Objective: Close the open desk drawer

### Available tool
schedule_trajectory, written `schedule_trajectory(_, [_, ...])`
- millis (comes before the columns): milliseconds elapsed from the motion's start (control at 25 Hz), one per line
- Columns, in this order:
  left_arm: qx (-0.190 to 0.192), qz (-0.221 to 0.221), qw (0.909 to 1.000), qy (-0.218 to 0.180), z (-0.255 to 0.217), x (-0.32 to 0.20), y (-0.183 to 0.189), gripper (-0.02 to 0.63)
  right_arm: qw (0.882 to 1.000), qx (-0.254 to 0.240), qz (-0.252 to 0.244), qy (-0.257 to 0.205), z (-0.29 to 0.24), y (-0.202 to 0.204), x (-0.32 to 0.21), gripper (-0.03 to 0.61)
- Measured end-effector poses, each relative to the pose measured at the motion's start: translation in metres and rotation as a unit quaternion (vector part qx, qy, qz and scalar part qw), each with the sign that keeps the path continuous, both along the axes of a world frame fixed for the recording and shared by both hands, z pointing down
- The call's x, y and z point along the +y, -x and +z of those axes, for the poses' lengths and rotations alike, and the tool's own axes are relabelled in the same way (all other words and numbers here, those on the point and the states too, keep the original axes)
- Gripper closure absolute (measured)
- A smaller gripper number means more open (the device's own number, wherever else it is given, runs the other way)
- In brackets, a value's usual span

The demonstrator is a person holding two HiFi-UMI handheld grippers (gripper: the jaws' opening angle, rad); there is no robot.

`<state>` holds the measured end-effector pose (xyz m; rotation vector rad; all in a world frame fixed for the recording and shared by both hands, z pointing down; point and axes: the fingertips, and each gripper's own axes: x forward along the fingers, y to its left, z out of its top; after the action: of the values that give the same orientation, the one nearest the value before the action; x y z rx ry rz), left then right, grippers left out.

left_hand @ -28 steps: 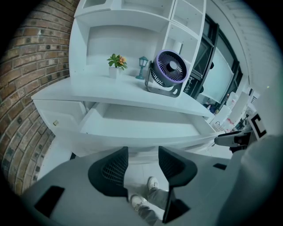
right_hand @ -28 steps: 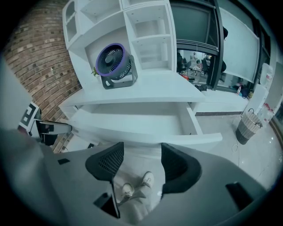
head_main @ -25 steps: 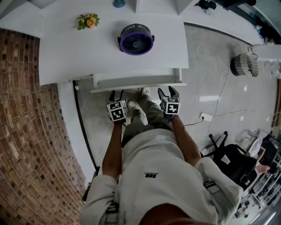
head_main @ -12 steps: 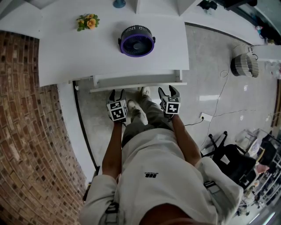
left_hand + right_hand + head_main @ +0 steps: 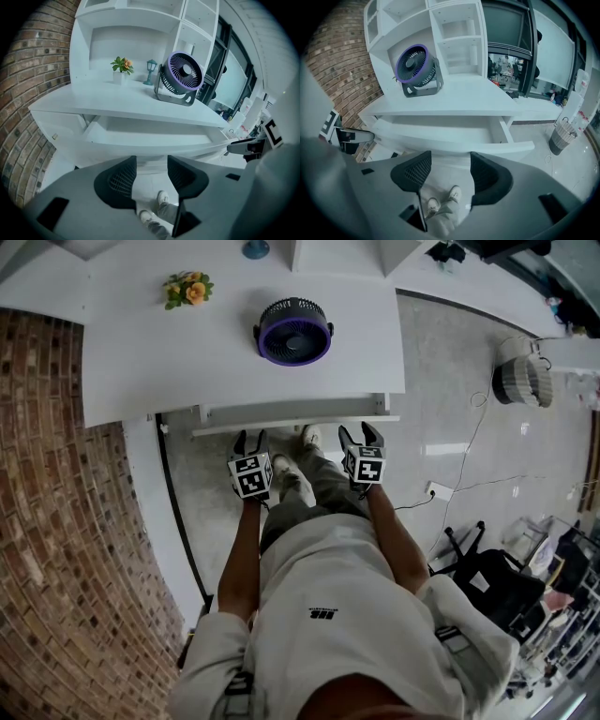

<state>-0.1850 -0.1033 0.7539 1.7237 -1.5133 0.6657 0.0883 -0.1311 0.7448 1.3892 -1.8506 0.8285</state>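
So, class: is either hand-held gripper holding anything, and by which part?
Nothing is held: the left hand-held gripper and right hand-held gripper are both open.

Office-type room with a study corner. A white flat-topped desk (image 5: 169, 343) stands against a red-brown brick wall (image 5: 56, 549), with white open shelving (image 5: 457, 37) above it. On the desk are a round purple-rimmed black desk fan (image 5: 292, 330) and a small potted plant with orange flowers (image 5: 187, 285). The glossy grey floor (image 5: 450, 371) holds a striped woven wastebasket (image 5: 521, 381) and a thin white cable (image 5: 473, 442) running to a white power strip (image 5: 439, 489). Dark-framed glass partitions (image 5: 511, 51) stand to the right of the desk.
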Motion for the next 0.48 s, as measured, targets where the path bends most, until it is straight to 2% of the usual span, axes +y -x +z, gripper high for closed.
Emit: schedule_trajectory(480, [-0.001,-0.006,1.0000,0.003,-0.002,-0.012,0.000,0.396,1.000,0.003,-0.005,-0.003,-0.001,0.001,-0.013,0.321])
